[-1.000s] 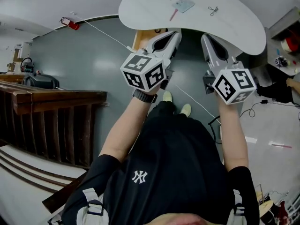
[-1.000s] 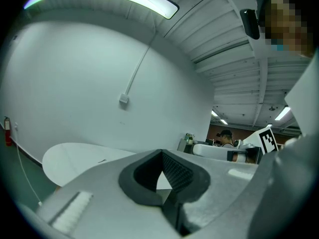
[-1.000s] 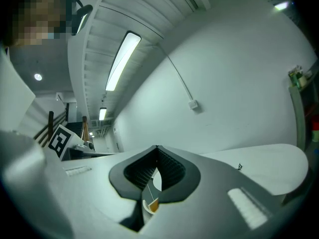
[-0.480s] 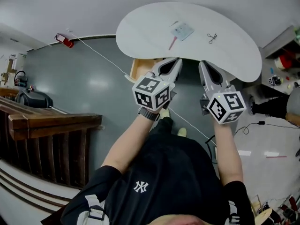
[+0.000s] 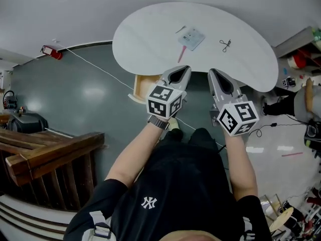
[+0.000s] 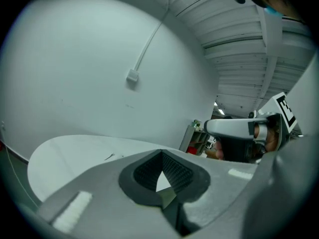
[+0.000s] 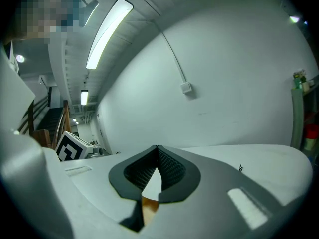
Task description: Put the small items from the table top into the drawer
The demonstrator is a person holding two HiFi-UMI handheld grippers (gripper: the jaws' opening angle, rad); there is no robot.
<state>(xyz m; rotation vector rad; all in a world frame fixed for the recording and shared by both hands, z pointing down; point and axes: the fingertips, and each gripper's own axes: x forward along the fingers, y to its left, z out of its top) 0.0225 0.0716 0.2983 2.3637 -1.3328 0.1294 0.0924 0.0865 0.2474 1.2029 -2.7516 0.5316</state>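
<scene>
left gripper (image 5: 180, 70): held shut, empty, at the near edge of the table top (image 5: 145, 34).
right gripper (image 5: 214, 74): held shut, empty, just beside it.
small items: card (image 5: 193, 34), pink pen (image 5: 181, 47) and binder clip (image 5: 225, 44) are seen lying on the table top.
drawer (image 5: 142, 86): seen pulled open under the table's edge.

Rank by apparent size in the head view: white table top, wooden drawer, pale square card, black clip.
1. White rounded table top
2. Light wooden drawer, partly hidden
3. Pale square card
4. Small black clip
</scene>
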